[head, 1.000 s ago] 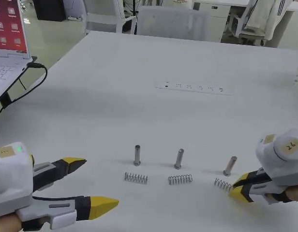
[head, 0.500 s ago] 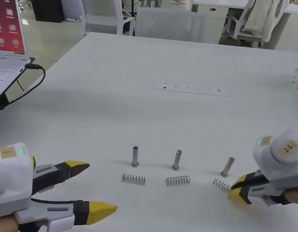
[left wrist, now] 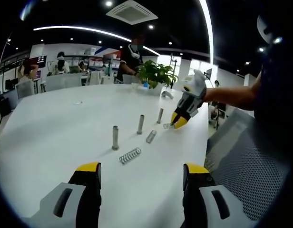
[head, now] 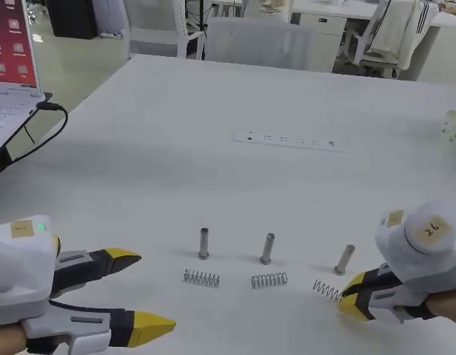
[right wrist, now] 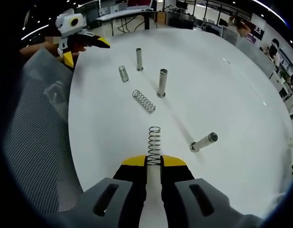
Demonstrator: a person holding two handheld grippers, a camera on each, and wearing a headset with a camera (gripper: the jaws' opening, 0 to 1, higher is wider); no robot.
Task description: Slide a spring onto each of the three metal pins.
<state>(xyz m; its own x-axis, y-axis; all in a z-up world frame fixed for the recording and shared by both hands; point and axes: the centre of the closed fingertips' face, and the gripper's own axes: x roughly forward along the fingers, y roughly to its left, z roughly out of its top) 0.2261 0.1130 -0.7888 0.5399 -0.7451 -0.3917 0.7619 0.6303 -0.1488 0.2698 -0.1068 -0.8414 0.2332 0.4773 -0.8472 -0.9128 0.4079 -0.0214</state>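
Your right gripper (head: 348,299) has its jaws closed on the near end of the right spring (head: 326,289). The spring runs out from the tips at a slant to the other 2 springs. Whether its free end touches the table (head: 213,177) cannot be told.

The right pin (head: 345,259) stands bare, just behind that spring. The middle pin (head: 267,248) and the left pin (head: 203,243) also stand upright and bare, so the 3 form a row across the table. The middle spring (head: 269,279) lies flat just in front of its pin, not touching it. The left spring (head: 201,278) lies the same way in front of the left pin.

Your left gripper (head: 155,290) sits low at the left with its jaws wide apart, holding nothing. Its tips point toward the row, well apart from the left spring.

Behind the row a power strip (head: 289,140) is set in the tabletop. A laptop (head: 9,66) sits at the far left edge, with a cable (head: 43,133) trailing from it.
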